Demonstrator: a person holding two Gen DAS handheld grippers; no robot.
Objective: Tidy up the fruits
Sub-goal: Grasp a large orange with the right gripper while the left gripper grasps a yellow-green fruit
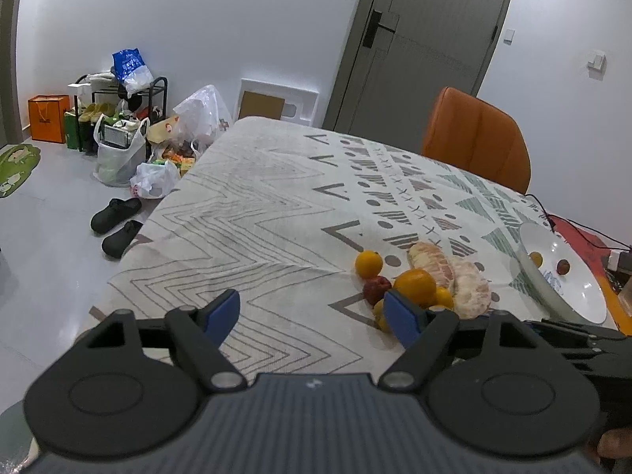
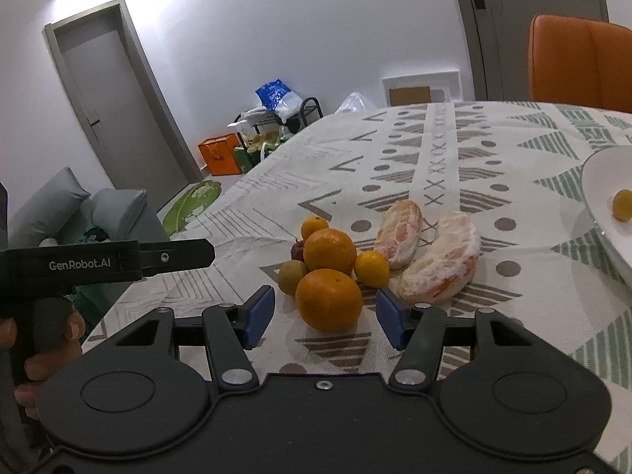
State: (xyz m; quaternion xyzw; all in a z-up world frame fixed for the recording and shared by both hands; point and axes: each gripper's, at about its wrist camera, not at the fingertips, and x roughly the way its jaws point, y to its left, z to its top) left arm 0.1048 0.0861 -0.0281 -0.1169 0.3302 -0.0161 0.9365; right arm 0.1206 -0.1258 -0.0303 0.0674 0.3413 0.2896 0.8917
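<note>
A heap of fruit lies on the patterned tablecloth (image 2: 454, 158): two large oranges (image 2: 328, 299) (image 2: 330, 251), small yellow citrus (image 2: 371, 268), a green fruit (image 2: 291, 276), a red fruit (image 2: 297, 249) and two peeled pomelo pieces (image 2: 440, 262) (image 2: 399, 233). A white plate (image 2: 600, 181) at the right holds a small yellow fruit (image 2: 622, 205). My right gripper (image 2: 324, 318) is open, its jaws on either side of the nearest orange, just short of it. My left gripper (image 1: 312, 318) is open and empty, left of the heap (image 1: 414, 286). In the left wrist view the plate (image 1: 584, 296) also holds a red fruit (image 1: 563, 266).
An orange chair (image 1: 476, 138) stands at the table's far side. Black cables (image 1: 572, 225) lie by the plate. Bags, a rack and shoes (image 1: 116, 221) are on the floor left of the table. A grey sofa (image 2: 71, 213) is at the left.
</note>
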